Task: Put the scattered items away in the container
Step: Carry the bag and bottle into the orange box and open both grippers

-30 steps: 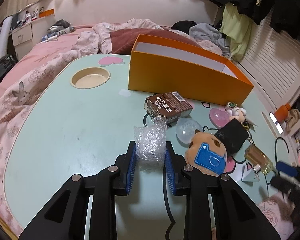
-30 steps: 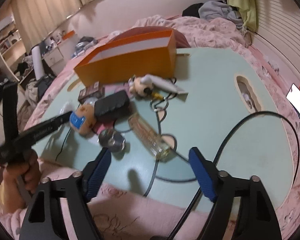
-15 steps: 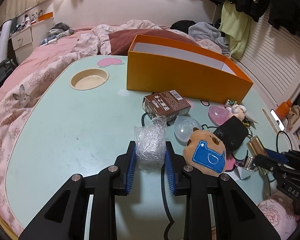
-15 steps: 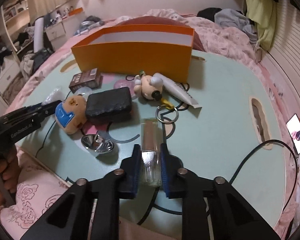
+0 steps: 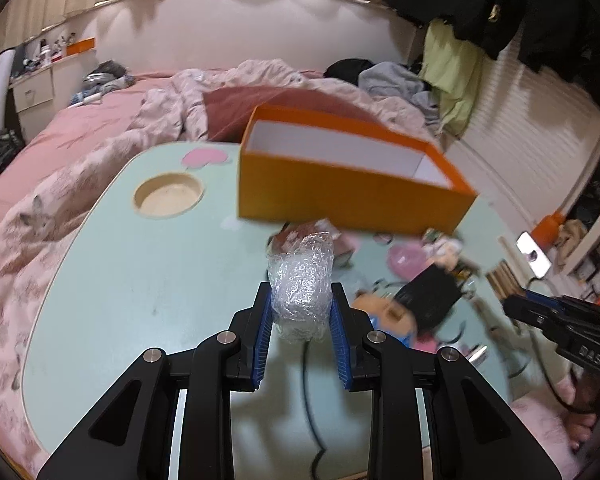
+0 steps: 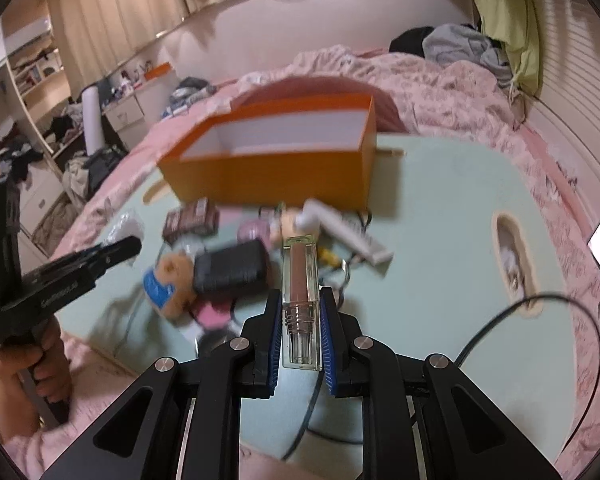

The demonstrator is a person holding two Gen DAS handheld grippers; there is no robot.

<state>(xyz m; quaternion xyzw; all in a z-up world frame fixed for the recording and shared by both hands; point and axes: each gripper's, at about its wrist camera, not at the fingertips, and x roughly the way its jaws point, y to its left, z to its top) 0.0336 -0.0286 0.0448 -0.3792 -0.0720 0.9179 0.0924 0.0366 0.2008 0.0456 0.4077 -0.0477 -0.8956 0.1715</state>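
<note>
Left wrist view: the left gripper pinches a crumpled clear bubble-wrap wad, now lifted off the pale-green table toward the open orange cardboard box. Right wrist view: the right gripper, spread a second ago, now clamps a clear square glass bottle (raised too), so both can be carried over.

The tabletop is smooth, pale green and faintly glossy. The orange box looks like matt cardboard, white inside. The wad is crinkled clear plastic wrap; the bottle is clear, glossy glass or plastic. The tongs are matt black plastic with ribbed blue pads.
</note>
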